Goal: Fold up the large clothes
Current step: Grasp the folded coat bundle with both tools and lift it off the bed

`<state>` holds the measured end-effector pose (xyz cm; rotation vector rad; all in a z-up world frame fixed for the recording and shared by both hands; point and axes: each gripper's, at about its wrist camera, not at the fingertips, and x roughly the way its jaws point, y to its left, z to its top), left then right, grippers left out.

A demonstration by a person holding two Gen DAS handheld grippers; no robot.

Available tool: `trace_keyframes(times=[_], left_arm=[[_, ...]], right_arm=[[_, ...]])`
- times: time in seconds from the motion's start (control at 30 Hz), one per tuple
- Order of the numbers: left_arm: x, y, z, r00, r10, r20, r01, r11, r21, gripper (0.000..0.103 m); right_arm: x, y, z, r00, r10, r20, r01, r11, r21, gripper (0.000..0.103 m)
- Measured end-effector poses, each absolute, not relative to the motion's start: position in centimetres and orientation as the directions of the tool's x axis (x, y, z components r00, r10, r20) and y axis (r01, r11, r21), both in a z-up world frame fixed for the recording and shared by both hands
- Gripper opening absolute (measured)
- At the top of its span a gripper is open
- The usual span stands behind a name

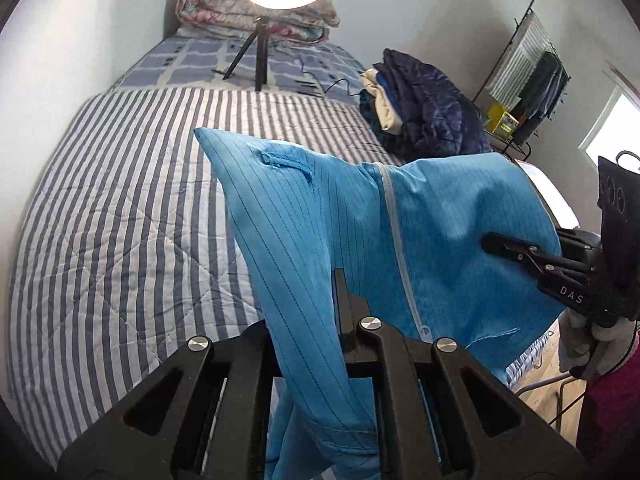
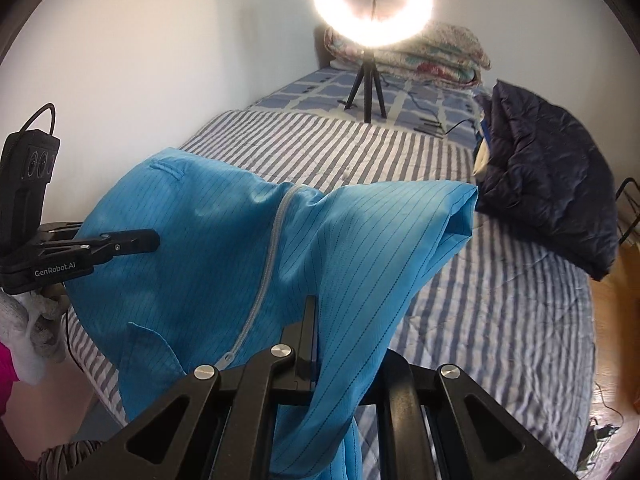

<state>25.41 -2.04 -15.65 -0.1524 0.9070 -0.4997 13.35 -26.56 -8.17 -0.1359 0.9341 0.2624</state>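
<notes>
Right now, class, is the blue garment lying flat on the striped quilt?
No: the blue garment hangs lifted above the striped quilt, pinched in the left gripper and right gripper.

A bed w/ a grey-and-white striped quilt (image 1: 120, 208) runs back to a blue checked sheet (image 1: 192, 60), where a lit ring light (image 2: 374, 4) stands on a small black tripod (image 2: 366, 84) in front of a folded floral blanket (image 1: 256, 20) at the headboard end. On the quilt's far right edge sits a pile of folded clothes (image 1: 380, 96) w/ a dark navy padded jacket (image 2: 548, 184) on top; thin black cables (image 1: 340, 84) lie on the sheet nearby. Beyond the bed, left-wrist view: a black wire rack (image 1: 528, 60) w/ hanging clothes, a yellow box (image 1: 502, 120) & a bright window (image 1: 612, 124); wood floor (image 2: 612, 312) shows beside the bed.
</notes>
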Motion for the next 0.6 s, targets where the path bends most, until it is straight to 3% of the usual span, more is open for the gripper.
trace_keyframes(times=[0.6], left_arm=[[24.5, -12.0, -6.4, 0.563, -0.501, -0.657, 0.53, 0.829, -0.178, 0.005]], right_arm=[[10.3, -33.7, -0.4, 0.682, 0.073, -0.727, -0.18, 0.981, -0.071, 0.005]])
